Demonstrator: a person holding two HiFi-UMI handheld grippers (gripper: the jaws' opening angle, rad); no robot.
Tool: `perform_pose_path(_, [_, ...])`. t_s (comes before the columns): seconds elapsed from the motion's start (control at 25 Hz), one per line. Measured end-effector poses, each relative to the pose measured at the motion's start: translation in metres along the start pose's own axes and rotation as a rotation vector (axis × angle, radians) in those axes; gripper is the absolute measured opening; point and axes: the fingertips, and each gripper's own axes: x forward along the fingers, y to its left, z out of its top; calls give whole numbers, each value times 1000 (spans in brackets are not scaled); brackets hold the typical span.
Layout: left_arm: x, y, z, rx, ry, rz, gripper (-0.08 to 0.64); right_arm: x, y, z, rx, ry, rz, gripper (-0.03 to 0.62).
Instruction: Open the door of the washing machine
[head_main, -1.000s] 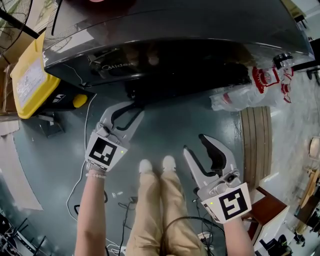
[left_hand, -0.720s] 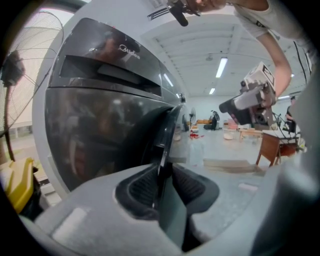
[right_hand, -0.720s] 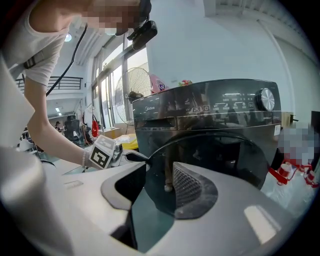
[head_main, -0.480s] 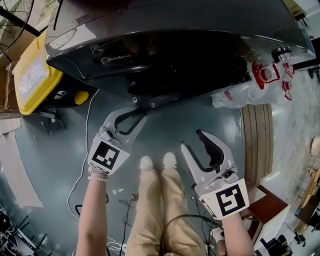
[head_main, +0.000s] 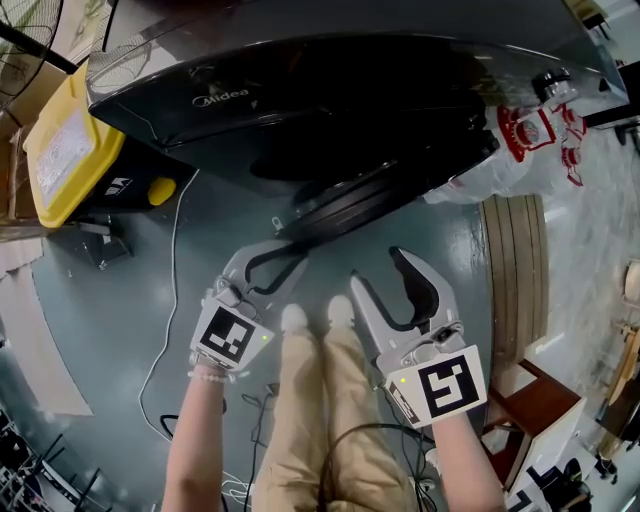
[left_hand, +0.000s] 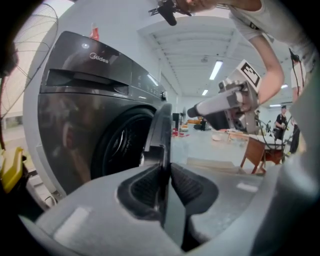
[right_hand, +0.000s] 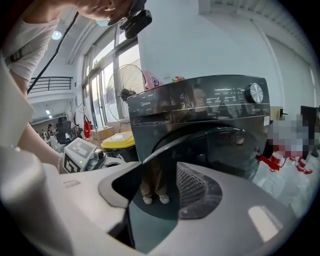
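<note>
Grey washing-machine door rim (left_hand: 161, 127) is pinched in my left tongs (head_main: 275, 252), just tightened; right tongs (head_main: 385, 275), just widened, hold nothing. I'd pull nearward steadily along its arc.

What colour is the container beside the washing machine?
Yellow; the container shows best in the head view.

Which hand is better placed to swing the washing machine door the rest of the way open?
Left. The left tongs, which have just been closing, pinch the edge of the partly open door. The right tongs, which have just been opening, stand wide with nothing between them.
</note>
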Motion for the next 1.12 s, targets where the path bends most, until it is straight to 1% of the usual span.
perform_pose_path(0.08, [0, -8, -1, -13, -3, -8, 59, 0, -2, -3, 24, 5, -22, 203])
perform_pose_path(0.56, [1, -55, -5, -25, 9, -86, 60, -6, -7, -8, 123, -4, -141, 231])
perform_pose_path(0.76, [2, -79, -6, 21, 32, -145, 64, -12, -14, -13, 159, 7, -199, 232])
perform_pose_path(0.88, [4, -93, -6, 13, 30, -174, 66, -19, -15, -17, 175, 10, -230, 238])
perform_pose_path(0.96, [4, -101, -6, 31, 42, -205, 69, -26, -15, -21, 187, 8, -250, 238])
perform_pose_path(1.12, [2, -115, -5, 74, 60, -267, 74, -39, -17, -26, 177, 8, -279, 237])
